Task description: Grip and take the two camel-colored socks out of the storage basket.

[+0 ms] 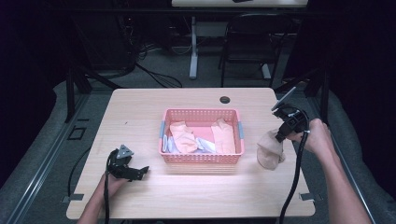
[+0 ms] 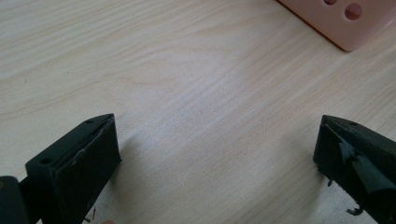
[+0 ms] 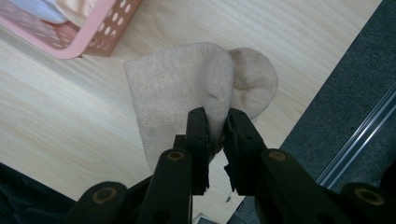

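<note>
**Right gripper holds a beige sock beside a pink basket**

A light wooden table (image 1: 140, 107) holds a pink plastic basket (image 1: 201, 158) with perforated walls at its centre. Inside lie peach-coloured socks (image 1: 183, 137) and a pale bluish-white piece of cloth (image 1: 205, 144).

To the basket's right, the right gripper (image 3: 217, 123) is clenched on a beige sock (image 3: 177, 88). Its jaws pinch a fold of the fabric. The sock is soft ribbed knit, bunched, with a rounded heel or toe bulging behind the jaws. It hangs over the table near the right edge.

At the table's front left, the left gripper (image 2: 217, 154) rests low over bare wood, jaws spread wide and holding nothing.
</note>
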The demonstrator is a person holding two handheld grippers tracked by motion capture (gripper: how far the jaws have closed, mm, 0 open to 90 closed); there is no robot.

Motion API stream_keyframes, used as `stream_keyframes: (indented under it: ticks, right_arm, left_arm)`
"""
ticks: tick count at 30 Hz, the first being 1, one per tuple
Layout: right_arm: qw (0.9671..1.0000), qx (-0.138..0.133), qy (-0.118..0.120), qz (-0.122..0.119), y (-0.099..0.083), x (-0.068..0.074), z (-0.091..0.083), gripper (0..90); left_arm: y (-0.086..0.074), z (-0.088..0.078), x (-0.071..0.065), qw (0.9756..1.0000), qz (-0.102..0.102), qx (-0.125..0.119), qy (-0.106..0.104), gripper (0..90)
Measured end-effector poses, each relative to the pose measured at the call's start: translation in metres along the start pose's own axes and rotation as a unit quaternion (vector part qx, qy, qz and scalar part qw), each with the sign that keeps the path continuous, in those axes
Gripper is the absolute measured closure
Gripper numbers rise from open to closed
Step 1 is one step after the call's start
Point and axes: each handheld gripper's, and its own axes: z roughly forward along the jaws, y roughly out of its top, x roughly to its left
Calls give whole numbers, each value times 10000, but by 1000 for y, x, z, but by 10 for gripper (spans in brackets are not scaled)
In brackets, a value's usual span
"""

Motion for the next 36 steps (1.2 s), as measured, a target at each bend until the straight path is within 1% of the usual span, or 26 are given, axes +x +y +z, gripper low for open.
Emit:
stream_keyframes:
  ticks: [2,3,4,6,7,10,11,12,14,16,17,20,21,25,26,27,30,33,34,35,36]
  right_arm:
    - [10000,39,9,-3,-1,-3,3,798]
    - [9999,-39,35,100,-3,-5,7,796]
    - [9999,-33,-1,111,-3,-6,8,795]
    - [9999,-43,18,118,-4,-7,9,795]
    - [9998,-104,20,179,-5,-7,13,795]
    - [9998,-67,17,167,-5,-8,16,795]
    - [9997,-92,9,210,-5,-8,19,795]
    - [9998,-53,16,189,-5,-9,20,795]
    - [9997,-69,-30,242,-5,-10,24,795]
    - [9995,-105,-9,288,-4,-11,26,795]
    - [9996,-91,-45,277,-4,-11,28,795]
    - [9996,-77,-30,278,-3,-11,31,795]
    - [9995,-69,-58,290,-3,-11,35,795]
    - [9995,-71,-99,307,-2,-14,41,795]
    - [9994,-62,-68,324,-1,-15,42,795]
    - [9989,-164,-70,434,-1,-16,44,794]
    - [9986,-186,-30,487,-1,-18,46,790]
    - [9979,-218,120,601,0,-21,54,781]
    - [9979,-218,120,601,0,-21,54,781]
    - [9980,-138,101,603,1,-23,60,773]
    - [9980,-138,101,603,1,-23,60,773]
  left_arm:
    - [0,0,0,10000,1,1,0,1]
    - [0,0,0,10000,2,1,2,1]
    - [0,0,0,10000,1,1,1,1]
    - [0,0,0,10000,0,-1,1,1]
    - [0,0,0,10000,1,-1,1,1]
    - [0,0,0,10000,-1,-1,1,1]
    - [0,0,0,10000,-1,-3,3,1]
    - [0,0,0,10000,0,0,2,1]
    - [0,0,0,10000,-2,-2,3,1]
    - [0,0,0,10000,7,1,5,1]
    - [0,0,0,10000,-3,10,6,1]
    - [-1,-1,0,10000,-7,5,11,1]
    - [-1,-1,-1,10000,-14,4,18,2]
    - [-1,-1,-1,10000,-14,6,18,1]
    - [-1,-1,0,10000,-13,8,16,1]
    - [-1,-1,-1,10000,-16,6,21,1]
    - [-1,-1,-1,10000,-17,6,21,1]
    - [-1,-1,-1,10000,-14,7,22,1]
    - [-1,-1,-1,10000,-14,7,22,1]
    - [-1,-1,0,10000,-13,8,17,1]
    - [-1,-1,0,10000,-13,8,17,1]
